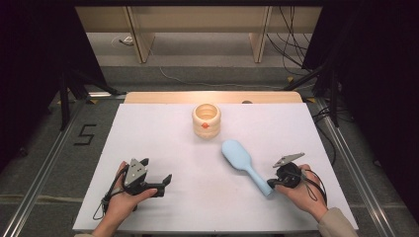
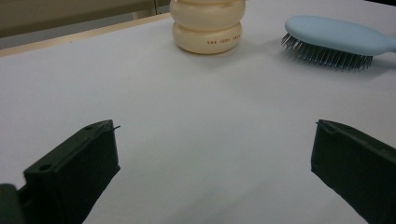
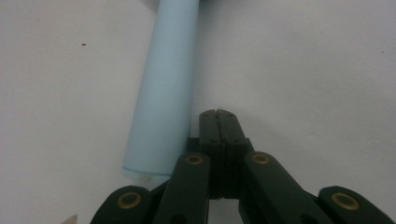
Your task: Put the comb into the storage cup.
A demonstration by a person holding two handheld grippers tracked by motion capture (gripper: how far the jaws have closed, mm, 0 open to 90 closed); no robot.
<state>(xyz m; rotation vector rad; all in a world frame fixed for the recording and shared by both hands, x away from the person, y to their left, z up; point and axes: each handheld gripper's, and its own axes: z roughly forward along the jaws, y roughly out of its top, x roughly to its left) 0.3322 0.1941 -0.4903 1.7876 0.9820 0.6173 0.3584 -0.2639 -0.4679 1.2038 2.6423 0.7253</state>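
A light blue hairbrush (image 1: pixel 243 165) lies bristles down on the white table top (image 1: pixel 173 143), its handle (image 3: pixel 163 93) pointing toward the near right. My right gripper (image 1: pixel 274 182) rests at the end of that handle with its jaws pressed together beside it, empty; in the right gripper view the shut tips (image 3: pixel 218 116) sit just right of the handle. My left gripper (image 1: pixel 156 174) lies at the near left, jaws wide apart with nothing between them. A cream ringed pot (image 1: pixel 206 120) with an orange dot stands at the back centre, seen also in the left gripper view as the pot (image 2: pixel 208 28) beside the brush head (image 2: pixel 334 39).
A wooden strip (image 1: pixel 212 97) borders the table's far edge. Dark tripod legs (image 1: pixel 69 89) and cables stand on the floor at both sides. A floor mark "5" (image 1: pixel 85 134) lies left of the table.
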